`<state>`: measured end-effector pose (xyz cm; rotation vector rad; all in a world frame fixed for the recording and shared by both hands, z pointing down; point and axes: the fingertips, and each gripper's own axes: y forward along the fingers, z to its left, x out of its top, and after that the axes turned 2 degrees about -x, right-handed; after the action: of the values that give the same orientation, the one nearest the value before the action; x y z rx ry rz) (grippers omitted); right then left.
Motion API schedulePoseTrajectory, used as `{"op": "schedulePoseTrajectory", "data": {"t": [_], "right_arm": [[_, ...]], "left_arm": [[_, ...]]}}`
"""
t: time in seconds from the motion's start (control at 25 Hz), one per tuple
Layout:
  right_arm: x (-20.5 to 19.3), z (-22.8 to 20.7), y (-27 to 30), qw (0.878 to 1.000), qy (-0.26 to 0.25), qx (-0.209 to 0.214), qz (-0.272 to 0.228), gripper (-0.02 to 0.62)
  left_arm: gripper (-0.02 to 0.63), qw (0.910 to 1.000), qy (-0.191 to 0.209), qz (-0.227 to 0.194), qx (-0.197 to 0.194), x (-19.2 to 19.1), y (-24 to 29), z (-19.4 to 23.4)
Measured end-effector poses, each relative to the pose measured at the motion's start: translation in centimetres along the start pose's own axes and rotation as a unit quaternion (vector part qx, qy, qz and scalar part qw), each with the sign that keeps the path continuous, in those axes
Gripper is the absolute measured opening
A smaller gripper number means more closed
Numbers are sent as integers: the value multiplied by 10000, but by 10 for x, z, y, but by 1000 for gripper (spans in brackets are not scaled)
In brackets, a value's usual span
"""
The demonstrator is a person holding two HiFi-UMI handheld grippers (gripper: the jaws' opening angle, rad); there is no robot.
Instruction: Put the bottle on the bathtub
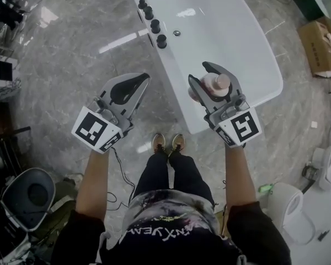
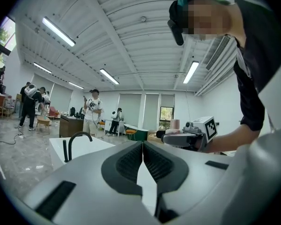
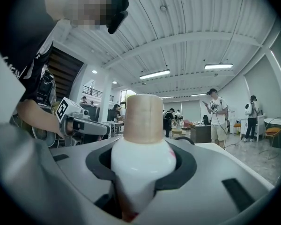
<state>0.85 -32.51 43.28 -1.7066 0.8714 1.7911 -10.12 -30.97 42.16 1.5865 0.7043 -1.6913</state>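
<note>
In the head view the person stands on a grey marble floor (image 1: 66, 59), just before the near end of a white bathtub (image 1: 254, 48). Black taps (image 1: 154, 26) stand in a row on its left edge. The left hand-held gripper (image 1: 144, 78) is over the floor, beside the left edge of the tub. The right hand-held gripper (image 1: 199, 72) is over the near end of the tub and carries the bottle (image 1: 215, 84). A cardboard box (image 1: 320, 46) lies on the floor, well apart on the right.

In the left gripper view the two jaws are together, pad against pad, with nothing between them. Beyond them show a black faucet (image 2: 77, 144) on the tub and several people (image 2: 92, 111) standing in a big hall with long ceiling lamps (image 2: 58, 31).

In the right gripper view the jaws are clamped on the white body of the bottle, which stands upright with its beige cap on top. Behind it a person (image 3: 218, 114) stands on the shiny floor.
</note>
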Motion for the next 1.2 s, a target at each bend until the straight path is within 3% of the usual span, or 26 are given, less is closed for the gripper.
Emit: {"op": "schedulePoseTrajectory", "data": {"t": [0.44,0.8,0.96,1.2], "right_arm": [[-78,-21,12,9999,4,70,-119,186],[-138,-14,16,9997,19,158,-164,186],[-150,-17,24,9989,-17,53,-475,186],[-192,-20,33,9989,-41,18,-472,186]], "left_arm": [[20,9997,5,-4,261,-68,23,6],[20,9994,35,36,337,-124,25,3],[20,9994,33,64,343,-145,28,3],[20,9991,3,101,409,-178,32,9]]}}
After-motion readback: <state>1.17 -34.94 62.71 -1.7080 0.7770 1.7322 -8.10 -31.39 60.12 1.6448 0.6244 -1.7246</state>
